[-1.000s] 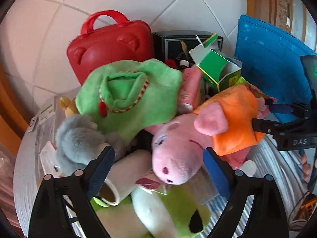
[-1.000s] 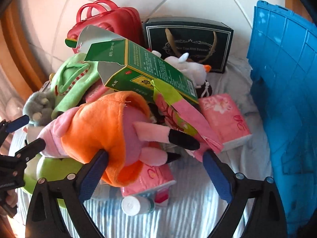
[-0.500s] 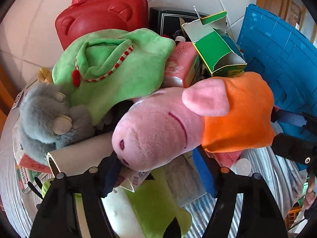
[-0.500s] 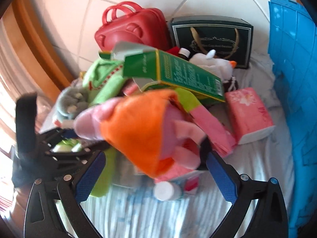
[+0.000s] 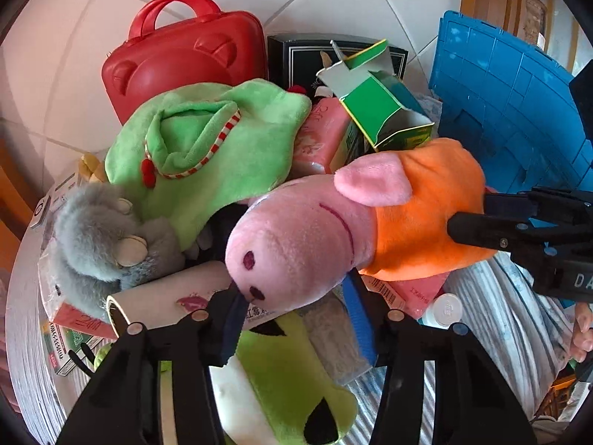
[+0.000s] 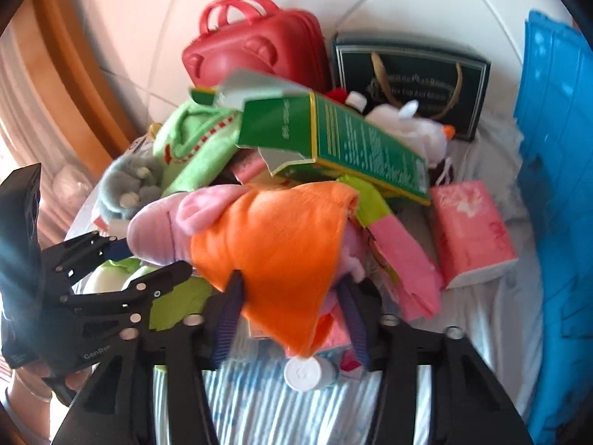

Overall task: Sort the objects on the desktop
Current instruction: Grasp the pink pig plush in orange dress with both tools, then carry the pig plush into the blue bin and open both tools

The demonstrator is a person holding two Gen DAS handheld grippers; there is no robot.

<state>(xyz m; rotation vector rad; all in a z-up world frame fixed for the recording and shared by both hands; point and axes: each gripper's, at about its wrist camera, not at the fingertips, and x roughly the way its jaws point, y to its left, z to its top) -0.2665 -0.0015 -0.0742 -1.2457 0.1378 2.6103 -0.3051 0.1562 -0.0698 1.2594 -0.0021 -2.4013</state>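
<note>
Left wrist view: left gripper [image 5: 294, 315] pinching the snout of the pink pig plush [image 5: 296, 244], blue pads pressed against both sides of the head. Pig held above the heap, orange dress [image 5: 422, 207] toward the right, where the right gripper [image 5: 470, 218] clamps it from the side. Behind the pig a green plush [image 5: 207, 148], a grey plush [image 5: 100, 230] to its left, an open green carton [image 5: 381, 111] and a pink tissue pack [image 5: 322, 137]. Red case [image 5: 178, 59] and black box [image 5: 296, 59] standing at the far edge of the surface [image 5: 22, 333], against white tiles. Blue crate [image 5: 511, 104] at the right edge. Cardboard roll [image 5: 166, 293] under the snout.

Right wrist view: right gripper [image 6: 291, 319] pinching the orange dress [image 6: 274, 248] of the pig, fabric bunched between the pads. Left gripper [image 6: 148, 263] at the pig's snout [image 6: 152, 230] on the left. Green carton [image 6: 333, 141] lying tilted above the dress. Second pink tissue pack [image 6: 470, 222] on the striped cloth [image 6: 259, 400] to the right, apart from the heap. White bottle cap [image 6: 302, 372] just below the dress hem.
</note>
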